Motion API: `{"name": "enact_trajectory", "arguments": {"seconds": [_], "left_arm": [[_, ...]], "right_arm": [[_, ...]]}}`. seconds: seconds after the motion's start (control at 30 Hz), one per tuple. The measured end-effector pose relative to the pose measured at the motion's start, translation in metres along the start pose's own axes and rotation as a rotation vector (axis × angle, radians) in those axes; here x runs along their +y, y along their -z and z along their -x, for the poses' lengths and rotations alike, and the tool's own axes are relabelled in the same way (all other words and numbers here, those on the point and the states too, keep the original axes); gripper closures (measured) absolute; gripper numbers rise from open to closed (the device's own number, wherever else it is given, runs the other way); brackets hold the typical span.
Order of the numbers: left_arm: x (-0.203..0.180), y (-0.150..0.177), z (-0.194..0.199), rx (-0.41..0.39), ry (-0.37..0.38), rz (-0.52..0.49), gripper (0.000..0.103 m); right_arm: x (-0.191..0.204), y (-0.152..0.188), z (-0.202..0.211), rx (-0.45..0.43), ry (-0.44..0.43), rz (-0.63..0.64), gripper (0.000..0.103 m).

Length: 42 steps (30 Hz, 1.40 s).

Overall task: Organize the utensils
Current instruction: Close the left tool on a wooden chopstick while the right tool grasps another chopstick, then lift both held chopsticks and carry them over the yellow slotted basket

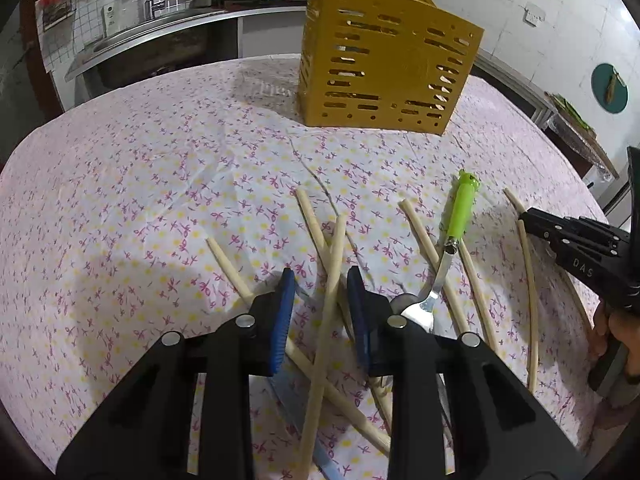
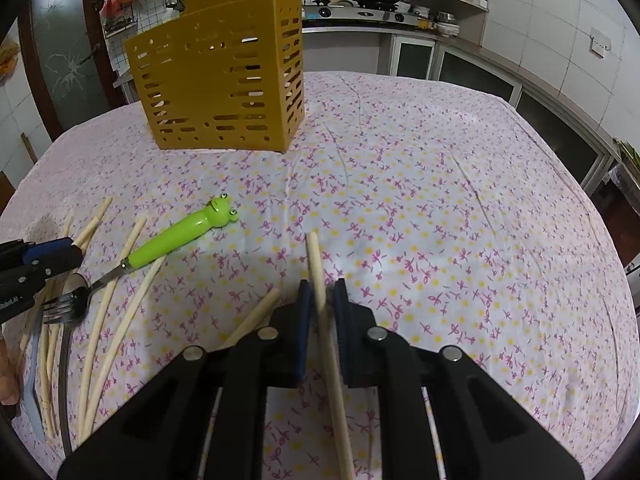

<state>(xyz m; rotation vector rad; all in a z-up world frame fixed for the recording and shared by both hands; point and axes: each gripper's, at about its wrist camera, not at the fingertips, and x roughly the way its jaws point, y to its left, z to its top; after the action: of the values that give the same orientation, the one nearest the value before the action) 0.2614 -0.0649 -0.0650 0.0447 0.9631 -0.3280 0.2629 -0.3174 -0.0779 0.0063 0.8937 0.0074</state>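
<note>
The right tongs (image 2: 320, 292) pinch a pale wooden chopstick (image 2: 318, 276) between dark blue ribbed pads, its blunt tip jutting forward over the desk (image 2: 440, 220) in its floral cloth. The left tongs (image 1: 320, 284) stand parted, low over crossed chopsticks (image 1: 324, 280), one stick lying in the gap ungripped. A mustard plastic utensil caddy (image 1: 384, 68), slotted and boxy, stands upright at the far side. Between them lies a steel spoon with a glossy green frog handle (image 2: 180, 236). Only the right view shows the frog's face and a steel fork (image 2: 60, 308) beside the spoon bowl.
</note>
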Motion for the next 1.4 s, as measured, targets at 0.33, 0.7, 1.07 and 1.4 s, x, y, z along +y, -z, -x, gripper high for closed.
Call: {"name": "enact_trajectory", "arguments": {"seconds": [0.33,0.7,1.07,1.4], "left_arm": [[-0.005,0.003,0.006,-0.016,-0.008,-0.032,0.098],[0.013,0.001,0.038,-0.095,0.051,0.050,0.099],[0.010,0.000,0.067,-0.174,0.077,0.053,0.099],[0.010,0.002,0.064,-0.159,0.078,0.057,0.099]], "right_arm": [[-0.010,0.001,0.000,0.003,-0.041,-0.038,0.096],[-0.017,0.004,0.033,-0.077,-0.089,-0.110,0.097],[-0.008,0.004,0.054,-0.160,-0.145,-0.149,0.097],[-0.006,0.009,0.035,-0.095,-0.067,-0.111,0.097]]}}
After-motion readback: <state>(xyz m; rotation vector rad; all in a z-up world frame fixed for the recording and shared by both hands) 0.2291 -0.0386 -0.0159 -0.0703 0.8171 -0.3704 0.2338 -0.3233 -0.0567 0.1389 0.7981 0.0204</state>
